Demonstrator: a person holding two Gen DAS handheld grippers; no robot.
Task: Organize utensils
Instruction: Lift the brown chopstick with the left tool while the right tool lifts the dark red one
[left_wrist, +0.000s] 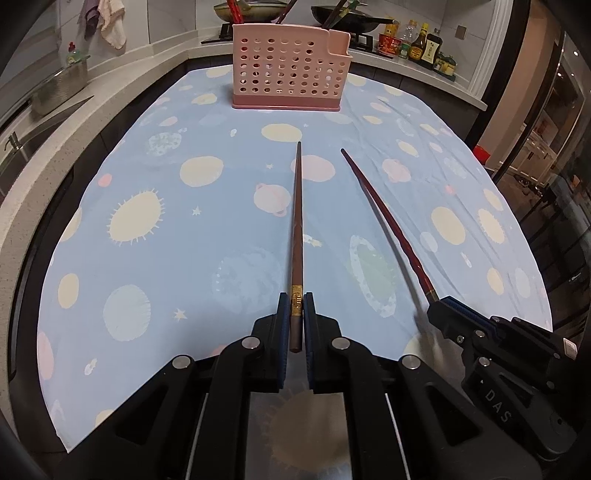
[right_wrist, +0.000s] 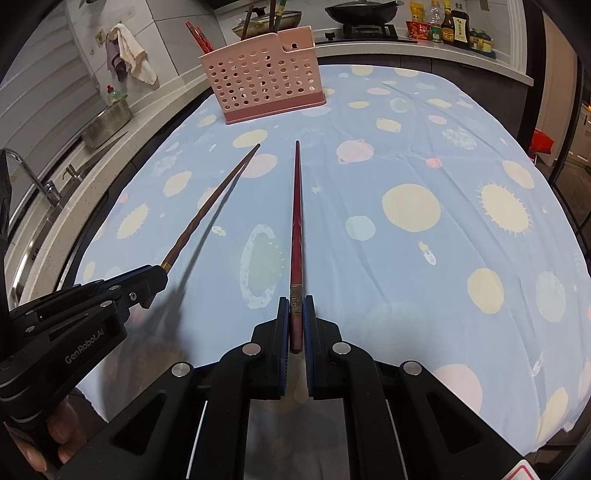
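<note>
My left gripper (left_wrist: 296, 306) is shut on the thick end of a brown chopstick (left_wrist: 297, 221), which points forward above the cloth toward the pink perforated utensil holder (left_wrist: 290, 70). My right gripper (right_wrist: 296, 308) is shut on the thick end of a red chopstick (right_wrist: 296, 221), also pointing forward at the holder (right_wrist: 258, 79). Each gripper shows in the other's view: the right one (left_wrist: 439, 302) with the red chopstick (left_wrist: 380, 214), the left one (right_wrist: 159, 275) with the brown chopstick (right_wrist: 214, 206). The holder contains several chopsticks (right_wrist: 201, 37).
A blue planet-print cloth (left_wrist: 184, 240) covers the table. A sink and faucet (right_wrist: 33, 177) lie at the left. A stove with pans (left_wrist: 343, 18) and sauce bottles (left_wrist: 421, 44) stand behind the holder. A metal bowl (right_wrist: 107, 123) sits on the left counter.
</note>
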